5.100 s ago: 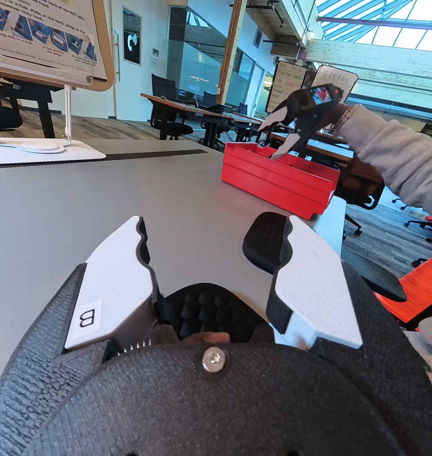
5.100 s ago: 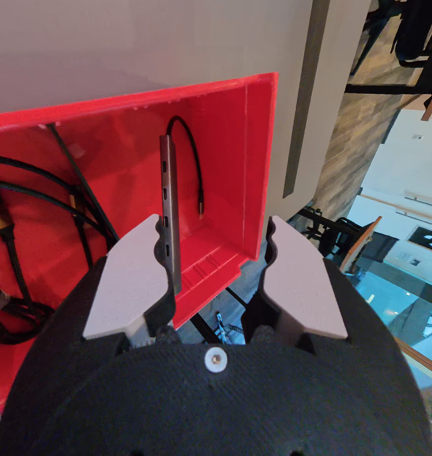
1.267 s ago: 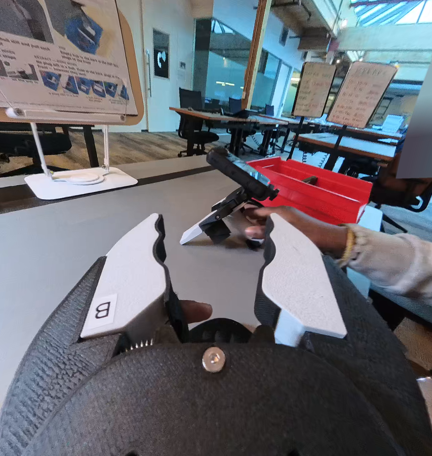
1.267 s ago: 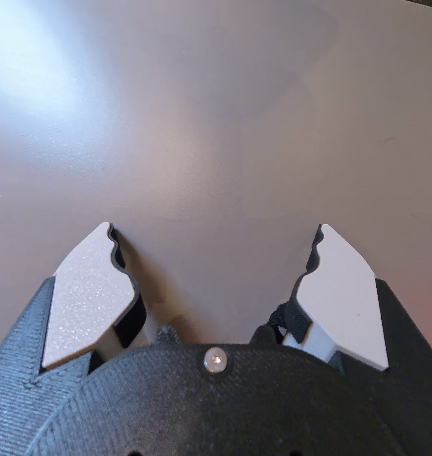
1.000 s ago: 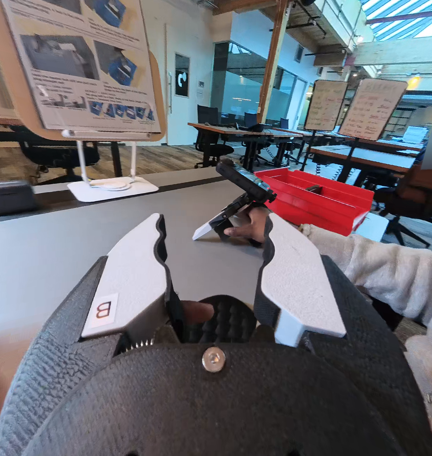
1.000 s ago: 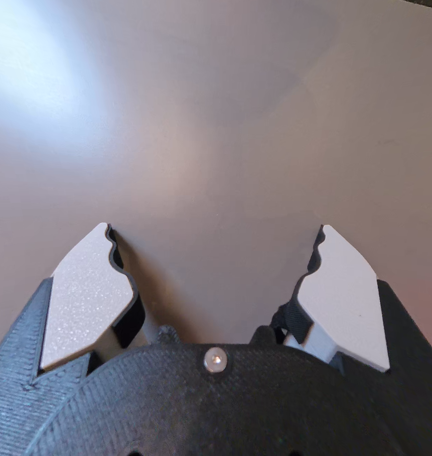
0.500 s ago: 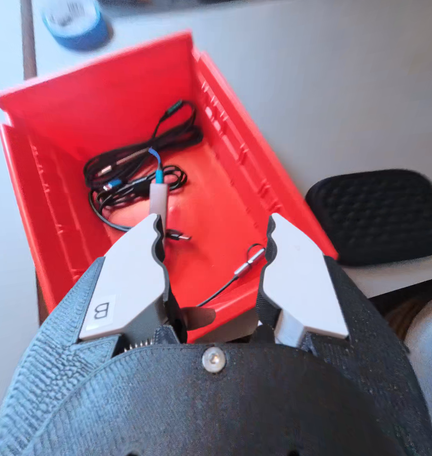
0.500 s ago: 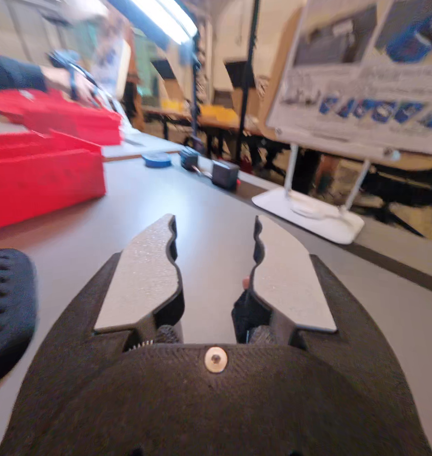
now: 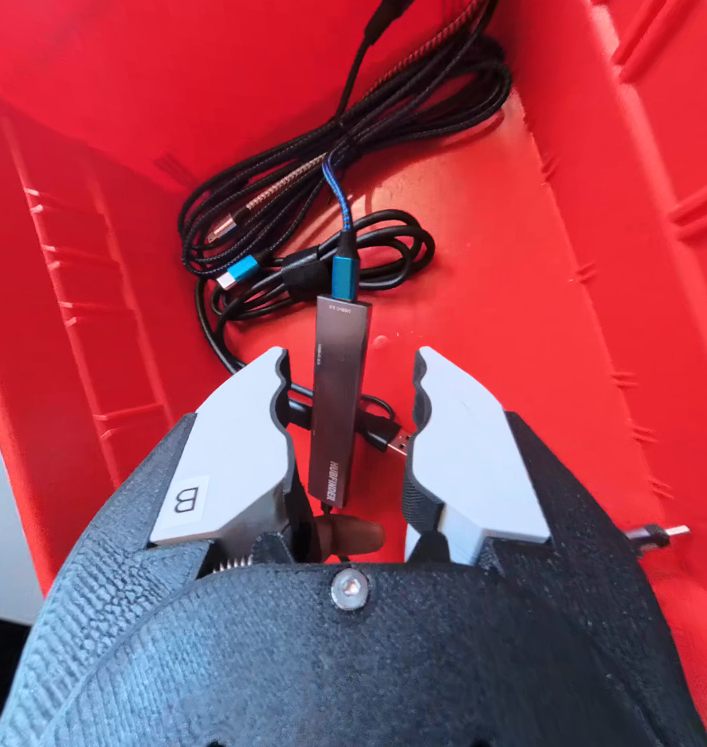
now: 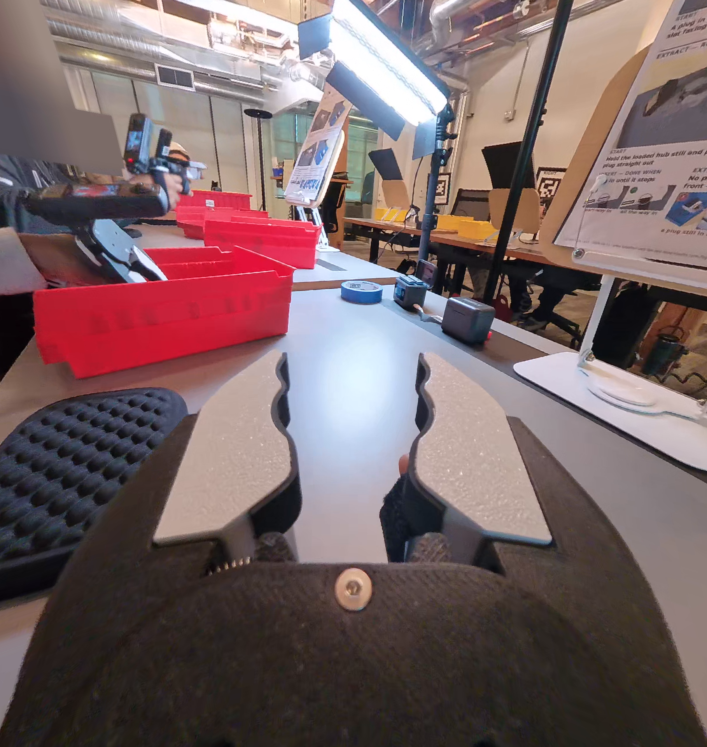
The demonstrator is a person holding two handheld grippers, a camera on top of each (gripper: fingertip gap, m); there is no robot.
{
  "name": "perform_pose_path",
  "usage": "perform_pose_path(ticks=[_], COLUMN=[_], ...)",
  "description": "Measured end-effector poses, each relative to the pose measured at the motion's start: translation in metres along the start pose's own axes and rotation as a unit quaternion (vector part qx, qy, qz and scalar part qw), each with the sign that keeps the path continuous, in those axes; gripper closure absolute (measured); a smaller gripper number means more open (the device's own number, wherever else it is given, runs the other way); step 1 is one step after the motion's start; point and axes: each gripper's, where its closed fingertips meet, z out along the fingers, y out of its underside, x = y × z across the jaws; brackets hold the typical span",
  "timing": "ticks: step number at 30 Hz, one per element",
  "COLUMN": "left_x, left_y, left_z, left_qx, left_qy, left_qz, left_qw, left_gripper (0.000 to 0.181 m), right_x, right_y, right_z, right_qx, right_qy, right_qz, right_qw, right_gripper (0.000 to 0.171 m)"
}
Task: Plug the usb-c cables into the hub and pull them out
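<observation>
Reaching into red bin (image 9: 101, 283), left gripper (image 9: 348, 388) hangs open, fingers astride grey hub (image 9: 339, 384) without touching; right gripper (image 10: 352, 404) open, empty, over grey table (image 10: 364, 372); black cables (image 9: 303, 194) coiled near bin's far wall; blue-plugged cable (image 9: 345, 277) seated in hub's far end

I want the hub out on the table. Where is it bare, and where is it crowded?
Bare: grey table between the red bin, black pad and white stand base. Crowded: the bin floor around the hub, with coiled cables.
</observation>
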Motion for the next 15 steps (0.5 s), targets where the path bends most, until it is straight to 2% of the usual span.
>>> perform_pose_path(ticks=[3,7,15], left_x=[-0.007,-0.018,-0.056], left_y=[-0.004,-0.02,-0.082], left_z=[-0.002,-0.025,-0.125], left_qx=[0.012,0.049,0.216], left_qy=[-0.079,-0.12,-0.191], left_qz=[0.04,0.057,0.043], left_qw=[0.996,0.99,0.957], left_gripper=[0.157,0.159,0.171], right_x=[0.0,0.004,-0.002], right_y=[0.002,0.004,-0.003], right_z=[0.0,0.0,0.0], right_qx=[-0.007,-0.013,-0.003], right_qy=[-0.005,0.005,0.002], right_qz=[0.008,0.02,0.008], right_qw=[1.0,1.0,1.0], right_gripper=[0.109,0.111,0.116])
